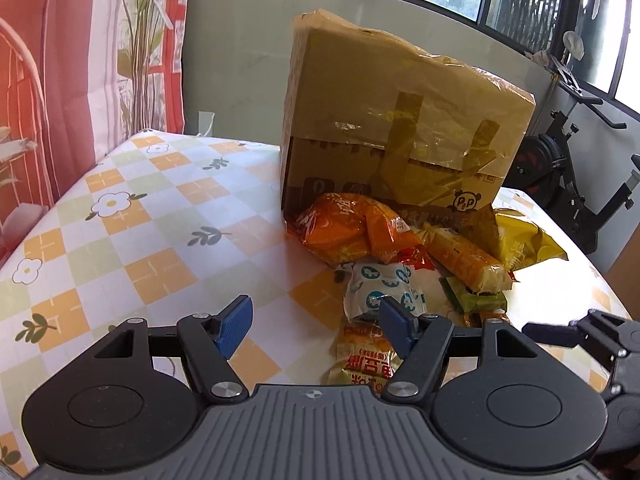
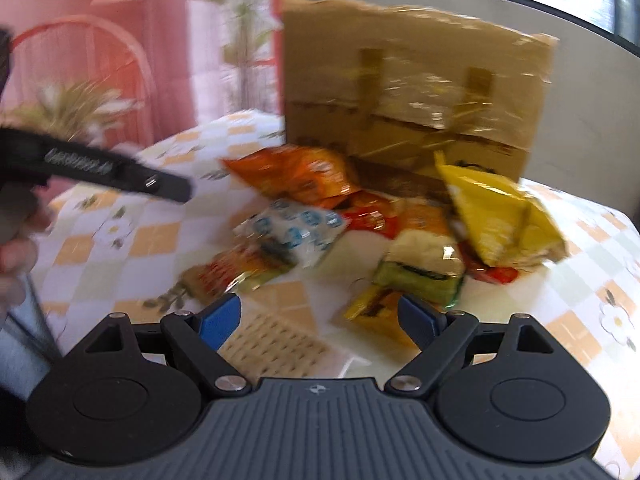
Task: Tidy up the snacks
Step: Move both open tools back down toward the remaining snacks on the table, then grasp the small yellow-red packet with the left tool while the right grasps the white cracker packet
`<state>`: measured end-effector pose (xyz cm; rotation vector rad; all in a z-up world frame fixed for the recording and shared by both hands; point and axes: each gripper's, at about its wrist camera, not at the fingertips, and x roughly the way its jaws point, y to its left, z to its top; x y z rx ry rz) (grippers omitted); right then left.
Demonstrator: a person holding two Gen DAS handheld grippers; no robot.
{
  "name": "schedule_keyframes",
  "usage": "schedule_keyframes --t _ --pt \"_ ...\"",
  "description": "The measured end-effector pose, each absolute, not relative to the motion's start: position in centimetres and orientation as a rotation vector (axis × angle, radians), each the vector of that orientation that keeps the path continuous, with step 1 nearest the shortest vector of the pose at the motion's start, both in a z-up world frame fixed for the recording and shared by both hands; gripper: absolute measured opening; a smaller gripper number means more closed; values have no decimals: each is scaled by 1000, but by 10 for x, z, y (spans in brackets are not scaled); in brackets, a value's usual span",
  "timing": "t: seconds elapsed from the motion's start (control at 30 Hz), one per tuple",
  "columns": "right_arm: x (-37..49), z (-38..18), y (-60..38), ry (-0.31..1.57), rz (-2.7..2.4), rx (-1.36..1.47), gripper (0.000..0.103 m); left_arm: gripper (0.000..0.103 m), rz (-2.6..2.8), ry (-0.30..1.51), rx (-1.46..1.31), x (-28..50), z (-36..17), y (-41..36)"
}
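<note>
A pile of snack packets lies on the checked tablecloth [image 1: 160, 240] in front of a taped cardboard box [image 1: 404, 120]. It holds an orange bag [image 1: 340, 228], a white packet with blue prints [image 1: 380, 288], a long orange bar [image 1: 464, 260], a yellow bag [image 1: 524, 244] and a red-lettered packet [image 1: 364, 356]. My left gripper [image 1: 316, 326] hovers open just short of the pile, nothing between its blue pads. In the blurred right wrist view my right gripper [image 2: 318, 322] is open too, above the cloth before the white packet [image 2: 292, 232], yellow bag [image 2: 504, 216] and green packet [image 2: 420, 276].
A patterned curtain [image 1: 60, 60] and plant hang left of the table. An exercise bike [image 1: 576, 168] stands beyond the right edge. Bare cloth stretches left of the pile. A hand [image 2: 16, 248] holds the left gripper's black body [image 2: 100, 170] at the right wrist view's left.
</note>
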<state>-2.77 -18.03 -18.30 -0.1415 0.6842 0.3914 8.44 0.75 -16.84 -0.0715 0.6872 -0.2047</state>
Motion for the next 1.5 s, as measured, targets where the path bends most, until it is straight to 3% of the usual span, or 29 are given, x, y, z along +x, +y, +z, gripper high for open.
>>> schedule_keyframes --t 0.33,0.5,0.6,0.67,0.73,1.5 --pt "-22 -203 -160 768 484 -289 88 72 -210 711 -79 85 -177 5" --pt "-2 -211 -161 803 510 -227 85 72 -206 723 -84 87 -181 6" --pt "0 -210 -169 805 501 -164 73 72 -209 730 -87 86 -183 7" --pt "-4 -207 -174 800 492 -169 57 71 -215 737 -89 87 -185 7" --pt "-8 -204 -182 805 480 -135 51 71 -227 739 -89 87 -187 5" --pt "-13 -205 -204 766 351 -50 49 79 -309 770 150 106 -231 -51"
